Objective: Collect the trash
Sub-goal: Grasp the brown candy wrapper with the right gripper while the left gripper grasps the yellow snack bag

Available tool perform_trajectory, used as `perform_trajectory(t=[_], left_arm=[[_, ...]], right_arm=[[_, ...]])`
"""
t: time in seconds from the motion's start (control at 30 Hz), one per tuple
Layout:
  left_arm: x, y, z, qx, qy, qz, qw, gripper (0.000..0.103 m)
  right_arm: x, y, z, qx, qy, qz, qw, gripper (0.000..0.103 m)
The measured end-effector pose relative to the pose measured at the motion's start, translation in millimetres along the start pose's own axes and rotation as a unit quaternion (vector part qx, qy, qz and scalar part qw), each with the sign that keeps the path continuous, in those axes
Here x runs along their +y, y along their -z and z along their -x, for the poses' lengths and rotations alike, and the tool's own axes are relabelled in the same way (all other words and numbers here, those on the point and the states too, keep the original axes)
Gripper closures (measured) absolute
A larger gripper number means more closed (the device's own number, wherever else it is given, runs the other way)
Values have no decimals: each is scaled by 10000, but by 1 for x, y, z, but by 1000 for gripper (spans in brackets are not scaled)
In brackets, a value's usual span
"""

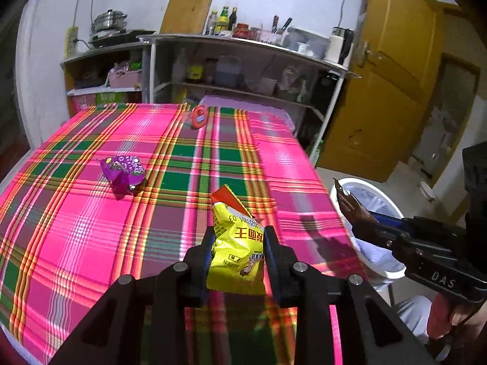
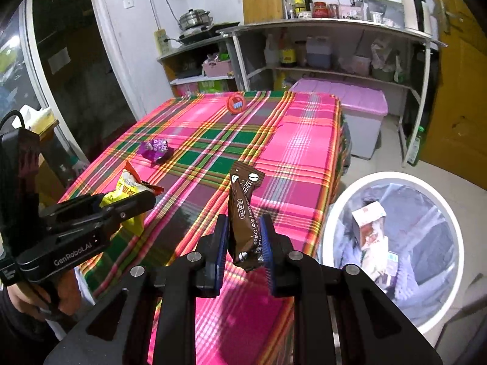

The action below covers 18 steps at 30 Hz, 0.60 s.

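Two pieces of trash are held up over the counter (image 1: 91, 228).

The left hand-held gripper (image 1: 237, 243) squeezes a yellow snack bag (image 1: 234, 252) between its fingers, above the pink checked cloth. The right hand-held gripper (image 2: 243, 237) pinches a brown coffee packet (image 2: 245, 213) that stands upright. A white bin (image 2: 438, 188) sits on the floor just beside the counter, on the right, with a carton (image 2: 369, 225) inside. A purple wrapper (image 1: 123, 172) lies on the cloth farther back. A small red round thing (image 2: 236, 104) stands near the far edge.
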<state>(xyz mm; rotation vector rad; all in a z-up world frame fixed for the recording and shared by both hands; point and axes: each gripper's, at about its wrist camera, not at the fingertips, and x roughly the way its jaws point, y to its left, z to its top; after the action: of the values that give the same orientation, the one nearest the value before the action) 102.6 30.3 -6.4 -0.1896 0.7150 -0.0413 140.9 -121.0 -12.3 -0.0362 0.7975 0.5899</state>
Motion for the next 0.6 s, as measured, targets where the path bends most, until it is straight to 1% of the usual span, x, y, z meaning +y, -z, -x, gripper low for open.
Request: perform_trajectory(t=[0.33, 0.6], left_arm=[[-29, 9, 30, -153, 205, -191, 9995, 72], [-48, 13, 47, -240, 299, -336, 9987, 72]], right_arm=[[-5, 16, 40, -235, 91, -113, 9996, 81], [-12, 25, 56, -341, 138, -199, 9991, 81]])
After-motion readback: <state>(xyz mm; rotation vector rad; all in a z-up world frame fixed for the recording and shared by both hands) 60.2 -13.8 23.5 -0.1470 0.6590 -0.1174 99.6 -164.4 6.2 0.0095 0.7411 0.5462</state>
